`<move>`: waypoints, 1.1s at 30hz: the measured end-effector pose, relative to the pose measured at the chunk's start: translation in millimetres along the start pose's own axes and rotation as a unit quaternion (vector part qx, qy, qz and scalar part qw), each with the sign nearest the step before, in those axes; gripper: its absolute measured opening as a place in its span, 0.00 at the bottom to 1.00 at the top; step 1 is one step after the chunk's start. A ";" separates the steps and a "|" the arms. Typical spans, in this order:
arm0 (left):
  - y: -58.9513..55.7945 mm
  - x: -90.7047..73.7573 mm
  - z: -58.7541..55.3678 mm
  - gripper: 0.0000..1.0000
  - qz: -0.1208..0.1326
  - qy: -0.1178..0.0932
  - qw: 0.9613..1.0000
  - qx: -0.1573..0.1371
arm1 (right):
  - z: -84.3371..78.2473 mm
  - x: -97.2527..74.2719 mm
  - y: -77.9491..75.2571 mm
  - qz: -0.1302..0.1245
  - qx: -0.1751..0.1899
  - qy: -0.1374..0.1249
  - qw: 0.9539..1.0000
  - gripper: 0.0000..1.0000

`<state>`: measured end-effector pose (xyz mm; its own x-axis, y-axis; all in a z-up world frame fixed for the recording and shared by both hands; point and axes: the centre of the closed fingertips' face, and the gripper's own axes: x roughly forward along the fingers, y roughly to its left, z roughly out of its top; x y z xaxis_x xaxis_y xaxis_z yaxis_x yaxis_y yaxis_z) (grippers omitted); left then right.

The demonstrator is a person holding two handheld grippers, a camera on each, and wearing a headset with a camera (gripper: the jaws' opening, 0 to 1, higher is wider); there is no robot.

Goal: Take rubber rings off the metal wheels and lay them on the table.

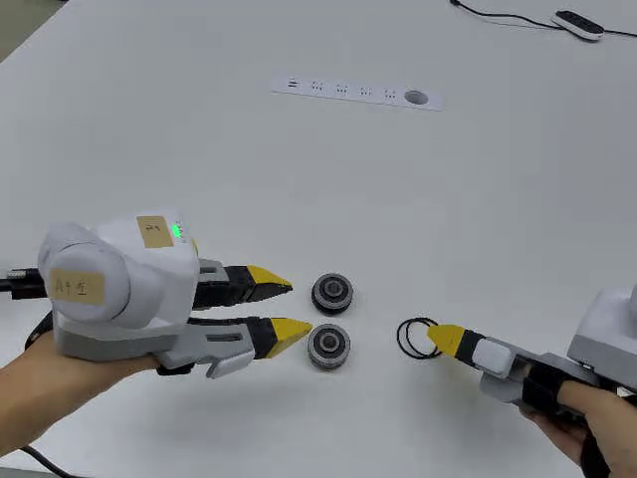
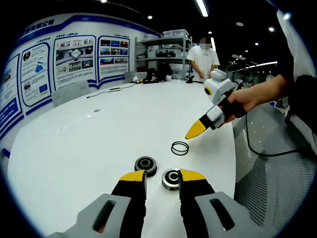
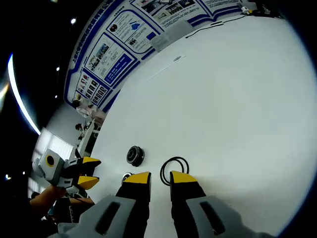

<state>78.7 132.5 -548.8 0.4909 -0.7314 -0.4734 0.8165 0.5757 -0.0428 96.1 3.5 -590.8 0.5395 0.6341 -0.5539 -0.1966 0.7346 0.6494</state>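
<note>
Rubber rings [image 1: 416, 337] lie loose on the surface [image 1: 299, 179] at the right hand-held gripper [image 1: 439, 338], whose jaws are narrowly apart and empty. The left hand-held gripper [image 1: 290, 307], jaws apart, faces two metal wheels. The darker wheel [image 1: 332, 293] could skid away if it is pinched off-centre.

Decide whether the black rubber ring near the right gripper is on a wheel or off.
Off: the rubber ring lies flat on the table, apart from both metal wheels.
</note>
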 end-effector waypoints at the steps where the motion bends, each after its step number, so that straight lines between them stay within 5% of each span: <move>1: -0.1 1.6 -1.0 0.26 -0.002 0.002 1.000 0.001 | -0.6 0.8 4.0 0.009 0.002 0.001 1.000 0.17; 12: 7.7 19.4 -6.5 0.23 -0.008 0.020 1.000 0.004 | -6.1 3.5 21.1 0.032 0.007 0.009 0.999 0.17; 20: 23.7 40.1 -4.7 0.23 -0.009 0.026 1.000 0.003 | -5.6 6.2 25.1 0.041 0.010 0.015 0.999 0.17; 33: 30.7 62.3 -7.5 0.18 -0.012 0.048 0.998 0.042 | -3.6 13.7 34.3 0.058 0.011 0.020 0.998 0.17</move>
<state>132.1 107.4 -586.3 0.4425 -0.7041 -0.5554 0.8523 0.5228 0.0162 93.8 38.3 -578.1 0.4820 0.7234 -0.4944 -0.2373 0.6509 0.7211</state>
